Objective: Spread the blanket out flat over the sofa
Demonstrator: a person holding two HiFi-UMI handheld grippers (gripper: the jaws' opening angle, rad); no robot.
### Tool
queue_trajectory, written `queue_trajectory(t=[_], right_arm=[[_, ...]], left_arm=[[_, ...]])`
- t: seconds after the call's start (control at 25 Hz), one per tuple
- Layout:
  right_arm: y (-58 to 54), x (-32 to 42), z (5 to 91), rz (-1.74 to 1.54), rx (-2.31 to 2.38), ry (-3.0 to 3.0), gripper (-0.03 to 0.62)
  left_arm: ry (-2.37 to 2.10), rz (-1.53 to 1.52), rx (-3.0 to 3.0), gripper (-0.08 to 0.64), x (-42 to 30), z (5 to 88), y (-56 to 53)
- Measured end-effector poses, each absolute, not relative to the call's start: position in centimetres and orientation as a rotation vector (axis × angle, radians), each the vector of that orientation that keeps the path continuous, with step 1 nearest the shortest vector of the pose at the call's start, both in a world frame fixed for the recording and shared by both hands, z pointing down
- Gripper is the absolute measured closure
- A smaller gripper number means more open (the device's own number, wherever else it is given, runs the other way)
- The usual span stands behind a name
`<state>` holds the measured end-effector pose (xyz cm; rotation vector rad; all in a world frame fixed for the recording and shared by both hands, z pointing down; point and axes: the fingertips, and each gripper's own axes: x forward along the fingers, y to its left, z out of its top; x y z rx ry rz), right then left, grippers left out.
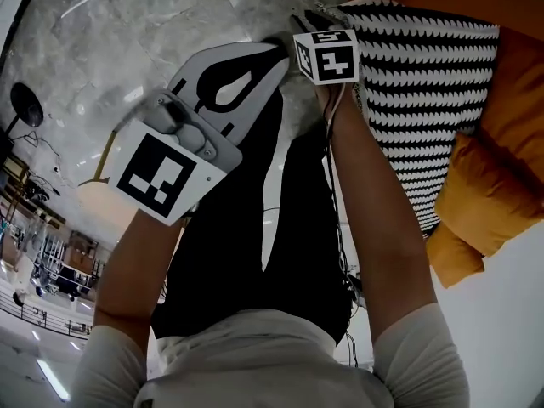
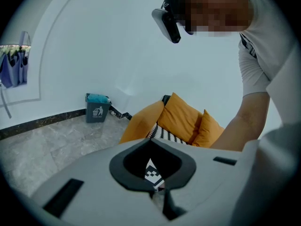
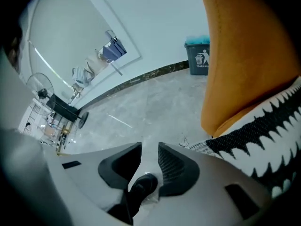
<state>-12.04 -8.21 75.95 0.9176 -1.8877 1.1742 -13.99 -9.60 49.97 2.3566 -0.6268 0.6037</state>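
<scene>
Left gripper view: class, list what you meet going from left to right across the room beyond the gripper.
hanging blue fabric → bin → orange cushions → person's arm

Floor [image 1: 144, 24]: grey marbled stone tile, glossy, with streaks of overhead light reflecting off it. Walls [image 2: 103, 41] are plain white, with a dark stone skirting [image 2: 42, 121] along the base and a raised arched moulding [image 2: 39, 86] on one wall. Grey-blue bin [image 2: 97, 108] with a teal liner sits against the wall. Blue fabric items [image 2: 13, 65] hang on the wall further along. Orange sofa [image 2: 181, 119] with matching cushions stands near the bin. Far side: stand fan [image 3: 40, 84], cluttered racks [image 1: 38, 253], too small to itemise.
</scene>
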Motion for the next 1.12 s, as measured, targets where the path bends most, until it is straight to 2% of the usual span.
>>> queue_trajectory(t=[0.16, 0.36, 0.84, 1.12], right_arm=[[-6.8, -13.5, 72.3, 1.142, 0.888, -1.941, 0.457], [-5.3, -11.1, 63.9, 1.091, 0.95, -2.031, 0.455], [2.1, 3.1, 32.3, 0.758, 1.209, -2.3, 0.457], [10.6, 10.2, 17.3, 0.564, 1.382, -2.407, 0.506]], left_arm=[[-0.677, 0.585, 2.369, 0.551, -14.9, 48.1, -9.0], [-0.734, 0.532, 2.415, 0.551, -13.5, 43.0, -6.9], [-0.806, 0.357, 2.644, 0.551, -4.8, 20.7, 1.6], [-0.847, 0.316, 2.738, 0.551, -2.4, 10.8, 8.4]])
